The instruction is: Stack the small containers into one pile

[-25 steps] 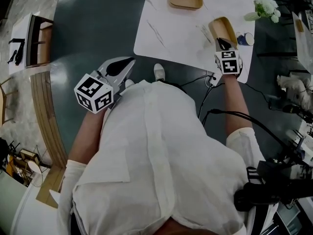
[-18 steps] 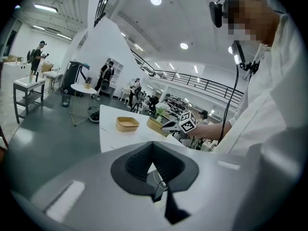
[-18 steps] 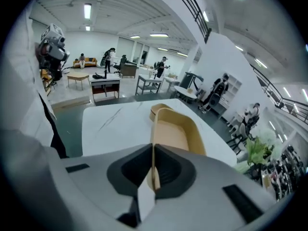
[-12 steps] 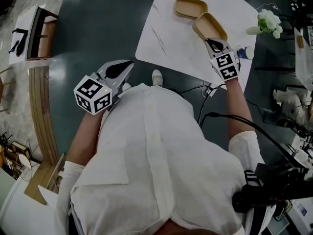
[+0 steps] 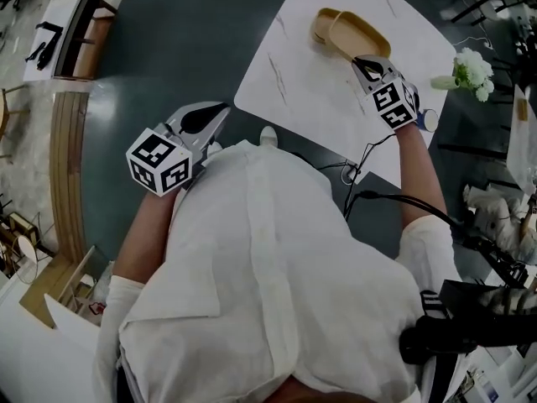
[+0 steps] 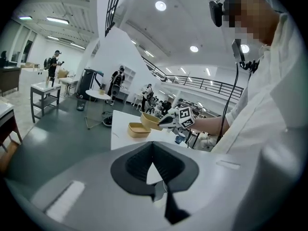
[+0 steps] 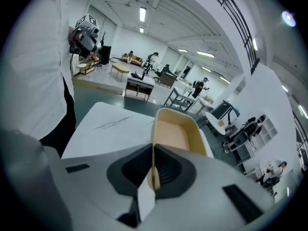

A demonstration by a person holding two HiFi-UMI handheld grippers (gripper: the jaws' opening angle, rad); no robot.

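Your right claw [image 5: 363, 62] clamps the tan container [image 5: 362, 34] by its near rim. It juts ahead, against the second container [image 5: 322, 22]. Your left claw [image 5: 204, 116] is closed, empty.

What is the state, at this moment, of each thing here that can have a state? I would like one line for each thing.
right gripper: jaws shut on the rim of the held container.
held container: empty, lifted, tilted, partly over the second container.
second container: open side up, resting on the table.
left gripper: jaws shut, nothing between them, away from the table.
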